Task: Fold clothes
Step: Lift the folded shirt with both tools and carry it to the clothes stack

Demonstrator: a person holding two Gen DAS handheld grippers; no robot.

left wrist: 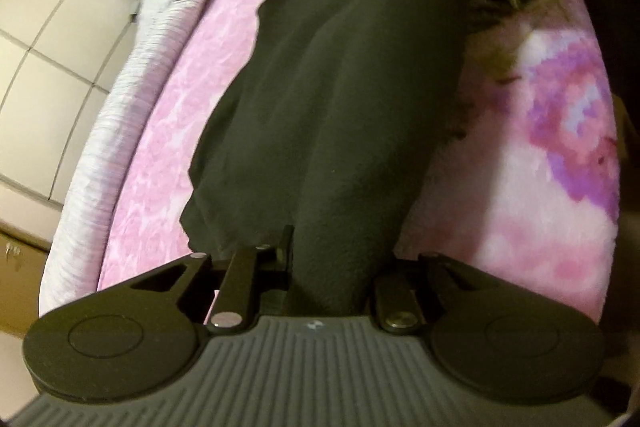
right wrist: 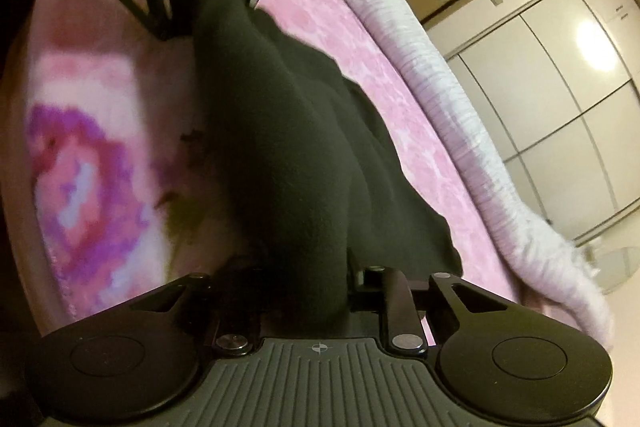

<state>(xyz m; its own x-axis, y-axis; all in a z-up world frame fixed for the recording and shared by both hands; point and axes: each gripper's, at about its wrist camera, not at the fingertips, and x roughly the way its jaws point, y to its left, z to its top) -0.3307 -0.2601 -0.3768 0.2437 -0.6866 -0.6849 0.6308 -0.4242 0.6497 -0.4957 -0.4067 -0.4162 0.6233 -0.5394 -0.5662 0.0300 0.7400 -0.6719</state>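
Left wrist view: left gripper [left wrist: 332, 267] fingers clamped on one end of black fleece garment [left wrist: 340, 107]; right gripper [right wrist: 304, 287] clamps the opposite end. Cloth spans between them above pink floral bedspread [left wrist: 160, 147], long axis gripper-to-gripper, neither nearer.

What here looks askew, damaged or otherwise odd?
Nothing stands out. The black garment hangs stretched between the left gripper and right gripper above the pink bedspread, undamaged as far as the blur shows.
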